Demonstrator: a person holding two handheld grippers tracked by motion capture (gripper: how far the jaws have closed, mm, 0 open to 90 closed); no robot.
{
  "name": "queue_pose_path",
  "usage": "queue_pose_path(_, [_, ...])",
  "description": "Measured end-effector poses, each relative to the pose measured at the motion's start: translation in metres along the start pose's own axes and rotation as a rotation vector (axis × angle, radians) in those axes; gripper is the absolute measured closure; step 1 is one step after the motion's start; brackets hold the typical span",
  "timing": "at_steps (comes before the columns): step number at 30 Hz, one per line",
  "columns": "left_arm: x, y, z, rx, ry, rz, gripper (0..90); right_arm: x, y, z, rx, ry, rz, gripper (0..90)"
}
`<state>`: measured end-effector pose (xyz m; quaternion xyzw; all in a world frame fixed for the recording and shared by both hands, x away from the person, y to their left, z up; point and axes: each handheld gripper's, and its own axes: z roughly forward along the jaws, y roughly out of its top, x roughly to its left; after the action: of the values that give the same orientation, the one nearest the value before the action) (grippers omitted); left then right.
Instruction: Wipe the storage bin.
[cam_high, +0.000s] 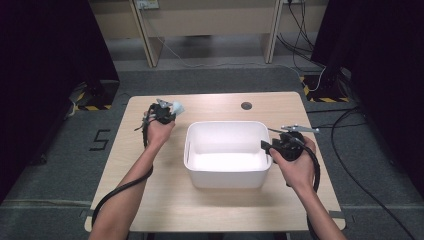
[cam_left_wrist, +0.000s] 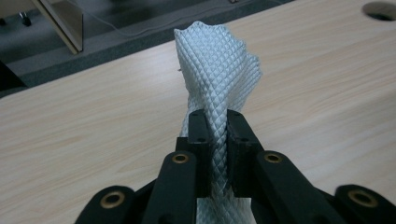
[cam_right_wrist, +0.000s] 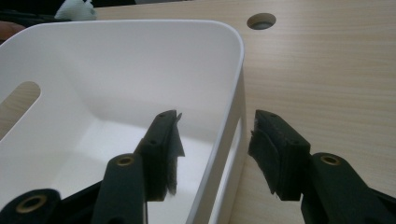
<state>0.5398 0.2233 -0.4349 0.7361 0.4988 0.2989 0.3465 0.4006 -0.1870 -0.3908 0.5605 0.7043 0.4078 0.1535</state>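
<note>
High view: left gripper clamps cloth above table; right gripper agape astride bin wall

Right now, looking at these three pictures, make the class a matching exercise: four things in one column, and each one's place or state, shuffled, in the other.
Things:
1. left hand-held gripper
2. right hand-held gripper
3. white bin
4. round hole

Places or states:
A. in the table top, beyond the bin
B. open, jaws either side of the bin's wall
C. shut on a pale quilted cloth
D. empty, mid-table

Pairs: 1-C, 2-B, 3-D, 4-A
</note>
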Motion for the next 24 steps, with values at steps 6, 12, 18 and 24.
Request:
queue_pose_path(6, [0.002,-0.001,-0.055,-0.084,-0.024,0.006,82.4,0.001,0.0,0.0,-0.001,-0.003,-0.001,51.1])
queue_pose_path(12, [0.001,-0.013,-0.094,-0.134,-0.055,0.009,82.4,0.001,-0.001,0.001,0.001,-0.014,0.009,51.1])
queue_pose_path(18, [-0.003,-0.034,-0.125,-0.174,-0.08,0.013,82.4,0.003,-0.004,0.001,0.013,-0.018,0.008,51.1])
queue_pose_path(24, [-0.015,-0.064,-0.153,-0.196,-0.115,0.015,82.4,0.003,-0.004,-0.001,0.011,-0.016,0.001,51.0])
